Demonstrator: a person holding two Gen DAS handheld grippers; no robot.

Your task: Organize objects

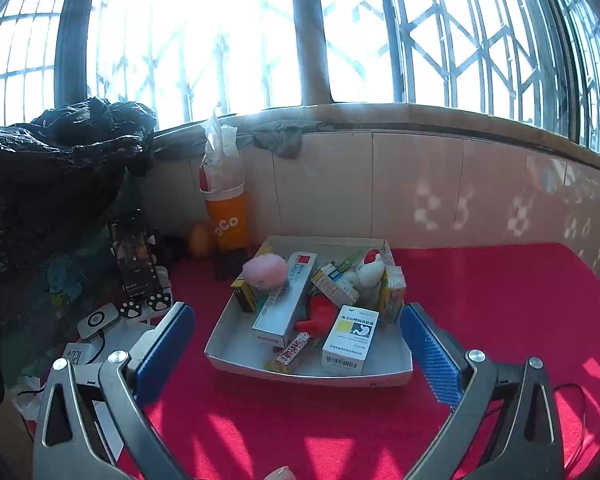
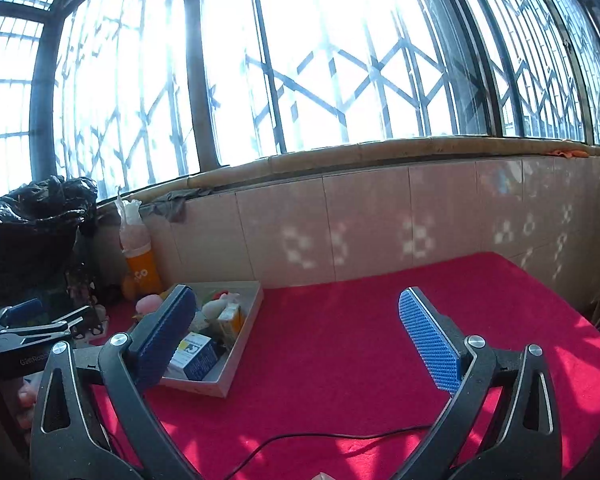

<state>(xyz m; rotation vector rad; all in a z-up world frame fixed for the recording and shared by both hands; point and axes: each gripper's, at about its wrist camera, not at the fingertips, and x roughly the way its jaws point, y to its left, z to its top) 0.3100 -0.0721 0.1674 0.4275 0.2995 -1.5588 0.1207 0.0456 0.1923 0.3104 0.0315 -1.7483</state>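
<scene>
Your left gripper gapes wide, empty — its fingers flank the white tray of boxes and toys. Your right gripper is equally spread, over bare red cloth beside the tray.

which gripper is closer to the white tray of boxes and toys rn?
Left. The left gripper is open right in front of the white tray, fingers spanning its near edge. The right gripper is open over bare red cloth, with the tray off to its left.
</scene>
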